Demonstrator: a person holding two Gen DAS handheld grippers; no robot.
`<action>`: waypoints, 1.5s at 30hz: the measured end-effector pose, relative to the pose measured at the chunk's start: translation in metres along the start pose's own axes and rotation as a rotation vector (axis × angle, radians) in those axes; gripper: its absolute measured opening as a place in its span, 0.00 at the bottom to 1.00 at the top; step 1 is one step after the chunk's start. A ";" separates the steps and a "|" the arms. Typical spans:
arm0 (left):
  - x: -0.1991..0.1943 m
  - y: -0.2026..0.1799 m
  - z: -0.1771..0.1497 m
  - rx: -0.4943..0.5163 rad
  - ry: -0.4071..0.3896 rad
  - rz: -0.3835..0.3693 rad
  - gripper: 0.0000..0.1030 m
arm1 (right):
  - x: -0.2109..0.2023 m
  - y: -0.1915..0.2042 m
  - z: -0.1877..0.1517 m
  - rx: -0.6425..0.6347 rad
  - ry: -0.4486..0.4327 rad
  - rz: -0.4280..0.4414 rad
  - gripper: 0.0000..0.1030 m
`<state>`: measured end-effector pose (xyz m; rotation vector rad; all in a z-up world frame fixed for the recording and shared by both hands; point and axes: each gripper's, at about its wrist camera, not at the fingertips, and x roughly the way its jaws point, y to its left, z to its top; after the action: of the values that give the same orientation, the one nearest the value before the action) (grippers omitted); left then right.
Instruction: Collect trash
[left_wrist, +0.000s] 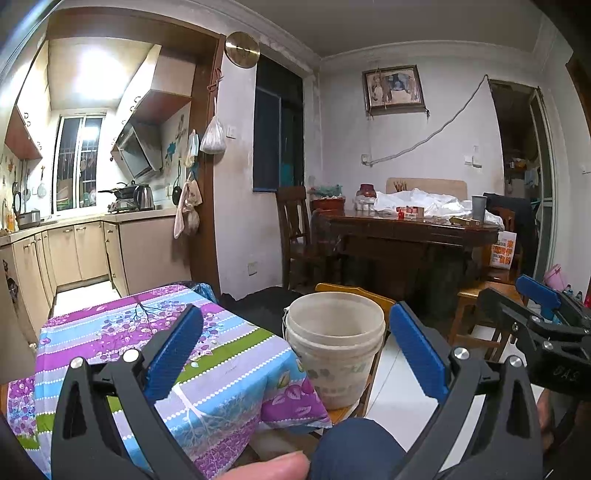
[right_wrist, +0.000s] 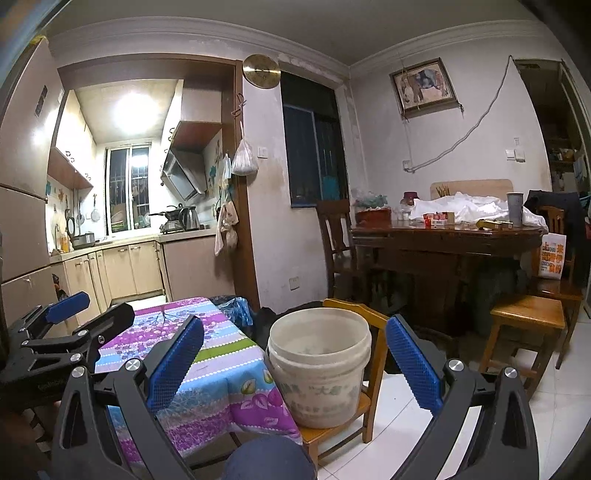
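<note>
A dirty white plastic bucket stands on a small wooden chair beside a low table with a purple, blue and green flowered cloth. It also shows in the right wrist view. My left gripper is open and empty, held above the table's near edge, level with the bucket. My right gripper is open and empty, beside the left one, facing the bucket. Each gripper shows at the edge of the other's view. No trash shows on the flowered cloth.
A dark dining table with white bags, red packets and a grey cup stands at the back right, with wooden chairs around it. A kitchen opens at the left. A blue bag lies behind the low table. My knee is below.
</note>
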<state>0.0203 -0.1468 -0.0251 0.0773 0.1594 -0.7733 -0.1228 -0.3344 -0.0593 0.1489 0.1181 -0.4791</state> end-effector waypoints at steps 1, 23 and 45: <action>0.000 -0.001 0.000 0.001 -0.001 0.000 0.95 | 0.000 0.000 0.000 -0.002 -0.001 0.001 0.95; 0.007 0.008 -0.005 -0.004 0.035 0.010 0.95 | 0.004 0.004 -0.005 -0.004 0.007 0.003 0.95; 0.014 0.011 -0.009 -0.002 0.054 0.024 0.95 | 0.007 0.005 -0.009 -0.009 0.013 0.008 0.95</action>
<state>0.0364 -0.1473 -0.0361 0.0979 0.2098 -0.7470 -0.1149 -0.3314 -0.0680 0.1440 0.1326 -0.4698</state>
